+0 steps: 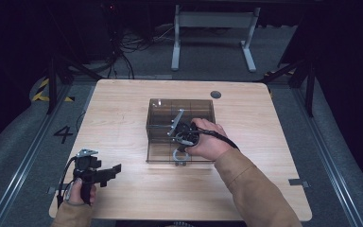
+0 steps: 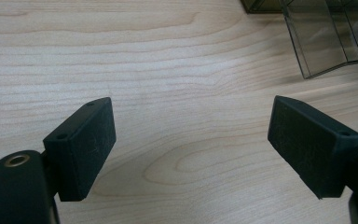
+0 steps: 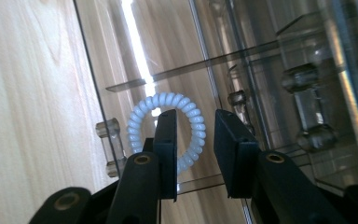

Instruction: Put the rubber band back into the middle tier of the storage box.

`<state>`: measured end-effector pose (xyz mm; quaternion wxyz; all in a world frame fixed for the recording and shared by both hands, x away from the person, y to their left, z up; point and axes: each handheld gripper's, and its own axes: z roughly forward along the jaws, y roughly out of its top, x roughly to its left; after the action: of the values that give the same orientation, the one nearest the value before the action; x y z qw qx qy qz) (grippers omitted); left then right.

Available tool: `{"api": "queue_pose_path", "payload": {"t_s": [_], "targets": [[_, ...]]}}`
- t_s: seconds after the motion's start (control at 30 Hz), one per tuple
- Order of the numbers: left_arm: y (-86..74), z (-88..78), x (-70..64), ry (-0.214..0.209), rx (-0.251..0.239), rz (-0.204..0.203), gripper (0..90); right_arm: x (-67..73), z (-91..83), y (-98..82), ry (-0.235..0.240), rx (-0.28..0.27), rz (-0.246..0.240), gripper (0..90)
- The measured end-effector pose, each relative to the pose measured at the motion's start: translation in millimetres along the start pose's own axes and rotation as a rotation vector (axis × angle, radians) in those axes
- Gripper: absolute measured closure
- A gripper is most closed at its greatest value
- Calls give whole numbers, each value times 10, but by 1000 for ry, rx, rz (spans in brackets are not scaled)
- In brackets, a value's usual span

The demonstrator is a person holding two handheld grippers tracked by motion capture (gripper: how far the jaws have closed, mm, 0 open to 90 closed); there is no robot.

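Black jaws of the right gripper (image 3: 193, 154), narrowly parted, straddle a white spiral ring (image 3: 166, 133) inside the clear box (image 1: 157, 142); it could slip free. Left gripper (image 2: 191, 149) hovers wide open, empty, above the table (image 1: 123, 99).
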<state>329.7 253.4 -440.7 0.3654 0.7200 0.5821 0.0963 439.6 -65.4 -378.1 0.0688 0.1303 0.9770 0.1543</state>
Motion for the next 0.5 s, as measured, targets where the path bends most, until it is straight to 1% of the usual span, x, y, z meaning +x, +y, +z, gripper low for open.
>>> {"api": "queue_pose_path", "payload": {"t_s": [0.03,0.07,0.13,0.23,0.27,0.4,0.47,0.5], "targets": [[0,0,0,0,0,0,158,-8,-16,-5,-4,-10,-6,706],[-1,1,0,0,0,1,158,-5,-41,-12,-4,-17,8,701],[-1,0,0,0,0,0,158,-9,-80,-23,-12,-37,16,691],[-1,1,0,2,-1,-2,158,-18,-159,-51,-9,-84,35,680],[0,1,1,1,1,-1,158,-26,-181,-60,-14,-102,32,678],[3,6,-11,0,3,-3,158,-25,-264,-107,-18,-154,42,675],[3,9,-17,1,2,-5,158,-21,-302,-132,-19,-166,49,674],[2,7,-17,1,4,-2,158,-12,-326,-149,-14,-169,59,673]]}}
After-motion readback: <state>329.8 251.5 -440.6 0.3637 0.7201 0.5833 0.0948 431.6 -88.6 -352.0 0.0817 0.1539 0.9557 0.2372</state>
